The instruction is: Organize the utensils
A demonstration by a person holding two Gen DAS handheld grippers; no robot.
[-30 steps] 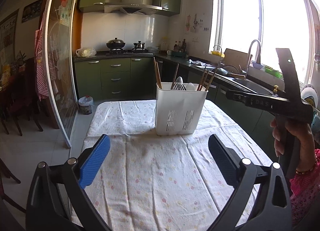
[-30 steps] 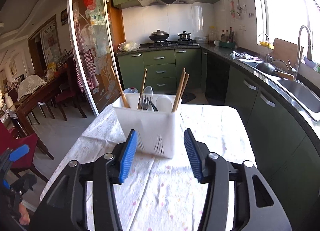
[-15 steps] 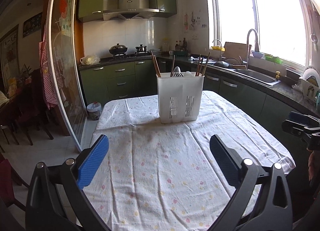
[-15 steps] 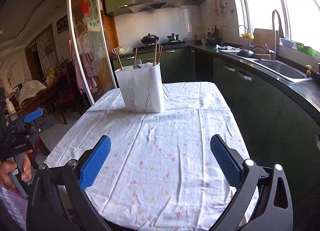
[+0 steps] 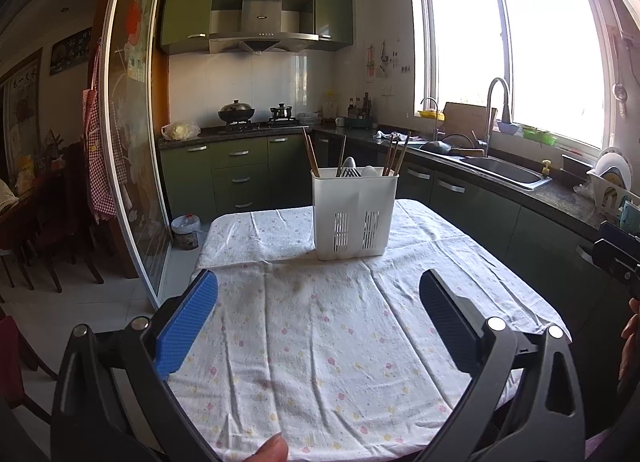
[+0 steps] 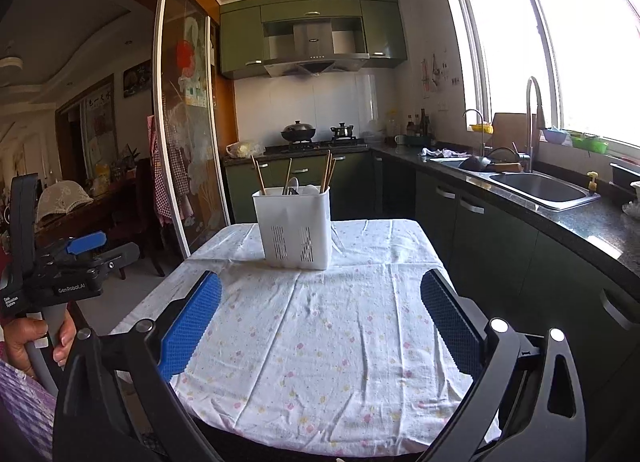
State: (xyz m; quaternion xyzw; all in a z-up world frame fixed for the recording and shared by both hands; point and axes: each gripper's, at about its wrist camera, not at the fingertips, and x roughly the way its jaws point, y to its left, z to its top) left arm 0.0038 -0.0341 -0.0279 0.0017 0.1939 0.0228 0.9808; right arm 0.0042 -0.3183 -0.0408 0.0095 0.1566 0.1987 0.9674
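A white slotted utensil holder (image 5: 354, 214) stands upright at the far end of the table, also in the right wrist view (image 6: 295, 227). It holds wooden chopsticks (image 5: 310, 152), a fork and spoons (image 5: 349, 167). My left gripper (image 5: 318, 304) is open and empty, pulled back over the near part of the table. My right gripper (image 6: 320, 304) is open and empty, also well short of the holder. The left gripper's body shows at the left of the right wrist view (image 6: 60, 262).
The table wears a white flowered cloth (image 5: 320, 342). Green cabinets and a dark counter with a sink (image 5: 504, 172) run along the right. A glass sliding door (image 5: 136, 166) stands left. A stove with pots (image 5: 236, 112) is at the back.
Both grippers have drawn back from the holder toward the near table edge. The right gripper's jaws opened wide a second ago and have stayed wide. The holder has not moved.
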